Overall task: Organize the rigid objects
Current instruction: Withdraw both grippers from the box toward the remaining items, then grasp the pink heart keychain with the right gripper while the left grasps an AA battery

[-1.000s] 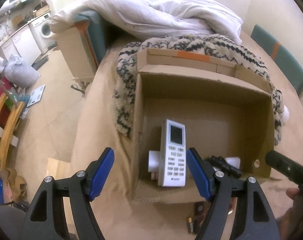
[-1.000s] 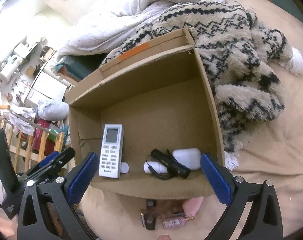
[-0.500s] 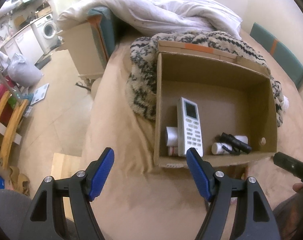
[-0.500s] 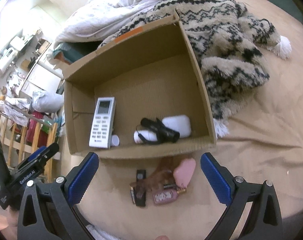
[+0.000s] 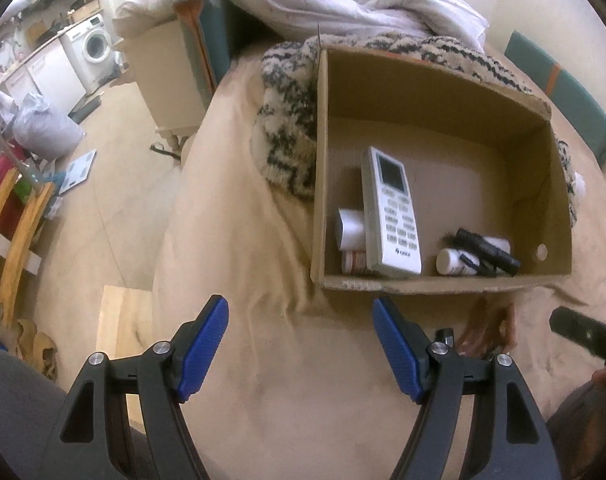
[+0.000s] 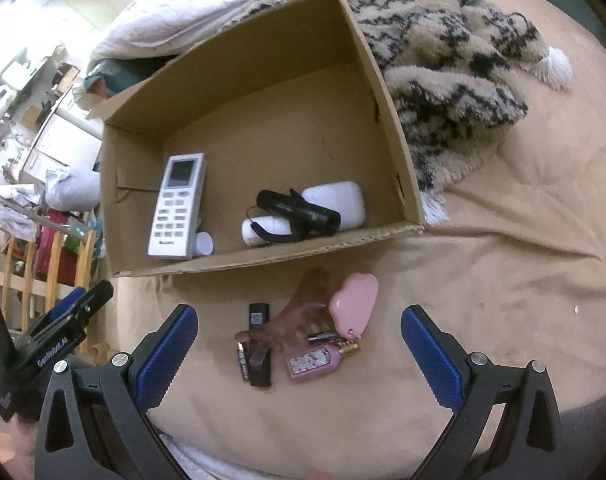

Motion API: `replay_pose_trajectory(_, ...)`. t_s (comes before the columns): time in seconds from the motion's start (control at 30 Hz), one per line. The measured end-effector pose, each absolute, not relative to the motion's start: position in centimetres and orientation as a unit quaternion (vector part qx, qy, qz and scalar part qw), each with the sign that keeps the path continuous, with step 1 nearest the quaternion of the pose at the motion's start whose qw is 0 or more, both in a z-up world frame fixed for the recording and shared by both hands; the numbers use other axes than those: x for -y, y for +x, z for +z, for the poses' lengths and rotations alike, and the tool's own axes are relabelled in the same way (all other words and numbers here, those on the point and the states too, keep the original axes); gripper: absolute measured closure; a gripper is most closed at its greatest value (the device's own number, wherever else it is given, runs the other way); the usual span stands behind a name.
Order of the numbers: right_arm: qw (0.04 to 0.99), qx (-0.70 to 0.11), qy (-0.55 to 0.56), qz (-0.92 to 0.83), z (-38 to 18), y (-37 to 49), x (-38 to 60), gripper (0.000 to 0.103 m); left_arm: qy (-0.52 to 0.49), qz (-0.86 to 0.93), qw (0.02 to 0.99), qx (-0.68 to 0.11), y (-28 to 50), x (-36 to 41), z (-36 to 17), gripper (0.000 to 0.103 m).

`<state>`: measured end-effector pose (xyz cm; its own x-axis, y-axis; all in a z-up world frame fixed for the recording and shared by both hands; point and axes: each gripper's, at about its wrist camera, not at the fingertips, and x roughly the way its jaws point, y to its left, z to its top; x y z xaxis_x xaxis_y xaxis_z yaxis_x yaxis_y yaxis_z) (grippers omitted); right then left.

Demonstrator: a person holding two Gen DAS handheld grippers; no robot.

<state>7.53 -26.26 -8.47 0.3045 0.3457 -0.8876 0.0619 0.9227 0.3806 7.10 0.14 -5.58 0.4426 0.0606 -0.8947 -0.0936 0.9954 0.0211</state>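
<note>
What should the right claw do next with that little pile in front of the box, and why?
Probably lower the right claw onto the pink perfume bottle. Both claws are open and empty, and the bottle lies on the bedsheet right between the right claw's fingers, at the near edge of the pile. The cardboard box just beyond already holds the remote, so it seems the place to drop it.

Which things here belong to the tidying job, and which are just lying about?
Job:
cardboard box
white remote
pink case
pink perfume bottle
brown hair claw
battery

Lying about:
patterned blanket
white duvet
washing machine
</note>
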Motion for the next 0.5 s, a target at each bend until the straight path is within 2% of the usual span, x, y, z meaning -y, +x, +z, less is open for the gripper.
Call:
replay_pose_trajectory(0.37, 0.747, -0.616, 0.244, 0.049, -11.7, 8.5, 28.8, 0.0, -0.049, 0.065, 0.836, -0.543, 7.4, -1.6, -6.3, 0.031)
replay_pose_trajectory(0.5, 0.737, -0.632, 0.237, 0.037, -12.7, 8.9, 28.8, 0.0, -0.07, 0.07, 0.83, -0.549, 7.5, -2.5, -6.3, 0.031)
